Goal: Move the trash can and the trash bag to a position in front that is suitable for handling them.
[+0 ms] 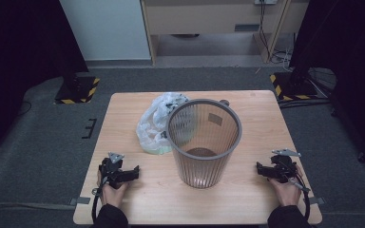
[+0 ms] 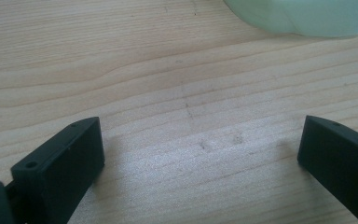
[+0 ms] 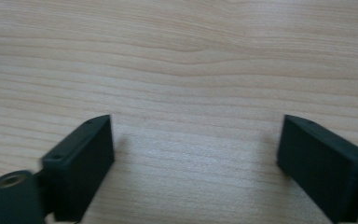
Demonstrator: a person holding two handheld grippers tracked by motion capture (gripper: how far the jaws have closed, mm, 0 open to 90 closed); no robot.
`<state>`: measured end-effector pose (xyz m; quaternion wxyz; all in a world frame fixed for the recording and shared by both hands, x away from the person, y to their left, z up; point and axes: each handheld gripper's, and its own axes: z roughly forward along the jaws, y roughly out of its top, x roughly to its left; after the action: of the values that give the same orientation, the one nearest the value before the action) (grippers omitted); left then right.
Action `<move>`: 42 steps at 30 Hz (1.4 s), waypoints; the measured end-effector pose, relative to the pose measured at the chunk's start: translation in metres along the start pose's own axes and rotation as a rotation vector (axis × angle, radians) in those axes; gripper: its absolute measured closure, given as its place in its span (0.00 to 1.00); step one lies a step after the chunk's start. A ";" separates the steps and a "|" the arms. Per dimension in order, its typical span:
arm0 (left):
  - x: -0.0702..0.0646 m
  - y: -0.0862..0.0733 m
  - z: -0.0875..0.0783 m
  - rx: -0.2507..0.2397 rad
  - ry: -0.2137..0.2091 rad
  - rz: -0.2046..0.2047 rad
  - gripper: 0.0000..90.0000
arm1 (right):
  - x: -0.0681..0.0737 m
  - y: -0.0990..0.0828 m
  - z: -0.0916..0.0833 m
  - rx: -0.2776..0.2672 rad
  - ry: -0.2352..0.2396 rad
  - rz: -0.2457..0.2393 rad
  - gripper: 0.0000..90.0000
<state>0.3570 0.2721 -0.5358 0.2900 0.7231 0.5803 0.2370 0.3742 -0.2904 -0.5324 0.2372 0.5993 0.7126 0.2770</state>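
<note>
Left claw [image 1: 134, 173] rests on the counter [image 1: 247, 204] near the front left, jaws wide, nothing between. Just behind it, plastic bag [image 1: 156, 124] lies crumpled, touching the bin's left side: looks light, soft, slippery film; likely best pinched at a raised fold or loose edge, which may slide out of a shallow grip. Bin [image 1: 203, 142] stands upright mid-counter, ribbed, translucent, probably light and stiff; rim is the grab spot. Right claw [image 1: 259, 169] at front right, jaws wide, empty.
</note>
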 end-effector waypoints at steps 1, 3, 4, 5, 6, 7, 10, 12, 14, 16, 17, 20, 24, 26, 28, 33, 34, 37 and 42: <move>0.000 0.000 0.000 0.000 0.002 -0.003 0.00 | 0.002 0.000 -0.001 -0.006 0.002 -0.001 0.20; -0.001 0.001 0.000 0.001 0.008 -0.008 0.00 | 0.005 0.000 -0.004 -0.016 0.008 -0.011 0.31; -0.001 0.000 0.000 0.000 0.013 -0.007 0.00 | 0.007 0.000 -0.005 -0.024 0.005 -0.029 0.34; -0.001 -0.001 -0.001 -0.007 0.016 -0.010 0.01 | 0.009 0.000 -0.006 -0.024 0.002 -0.043 0.38; -0.001 0.000 -0.004 -0.006 0.024 -0.018 0.05 | 0.011 0.000 -0.007 -0.025 -0.013 -0.058 0.40; -0.001 0.000 -0.007 -0.002 0.033 -0.030 0.13 | 0.014 0.001 -0.008 -0.025 -0.027 -0.072 0.42; -0.002 0.000 -0.012 -0.003 0.042 -0.041 0.33 | 0.021 0.003 -0.012 -0.023 -0.025 -0.107 0.50; -0.002 0.000 -0.019 -0.038 0.044 -0.068 0.35 | 0.023 0.005 -0.015 -0.027 0.026 -0.103 0.50; -0.001 0.001 -0.026 -0.087 0.034 -0.097 0.36 | 0.023 0.006 -0.018 -0.053 0.078 -0.087 0.46; 0.000 0.002 -0.033 -0.134 0.032 -0.114 0.36 | 0.021 0.007 -0.022 -0.090 0.132 -0.058 0.43; 0.000 0.003 -0.036 -0.149 0.031 -0.126 0.36 | 0.019 0.008 -0.025 -0.121 0.151 -0.035 0.43; 0.000 0.010 -0.043 -0.193 0.033 -0.159 0.35 | 0.010 0.011 -0.033 -0.224 0.248 0.083 0.39; -0.006 0.027 -0.054 -0.243 0.016 -0.154 0.35 | 0.001 0.017 -0.040 -0.298 0.269 0.158 0.34; -0.012 0.040 -0.059 -0.272 0.011 -0.137 0.34 | -0.001 0.023 -0.042 -0.301 0.250 0.165 0.33; -0.020 0.054 -0.064 -0.302 0.004 -0.124 0.32 | -0.003 0.030 -0.047 -0.331 0.244 0.188 0.33; -0.044 0.088 -0.075 -0.378 -0.037 -0.079 0.31 | -0.001 0.053 -0.057 -0.372 0.302 0.197 0.20; -0.049 0.093 -0.075 -0.389 -0.048 -0.065 0.32 | 0.000 0.057 -0.058 -0.372 0.339 0.189 0.16; -0.066 0.108 -0.077 -0.432 -0.067 -0.033 0.35 | 0.009 0.068 -0.062 -0.350 0.432 0.122 0.13; -0.095 0.124 -0.075 -0.446 -0.108 0.015 0.38 | 0.034 0.081 -0.070 -0.411 0.279 0.007 0.23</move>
<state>0.3728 0.1708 -0.3963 0.4715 0.6570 0.4919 0.3226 0.3800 -0.2541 -0.4268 0.2523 0.4969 0.6651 0.4971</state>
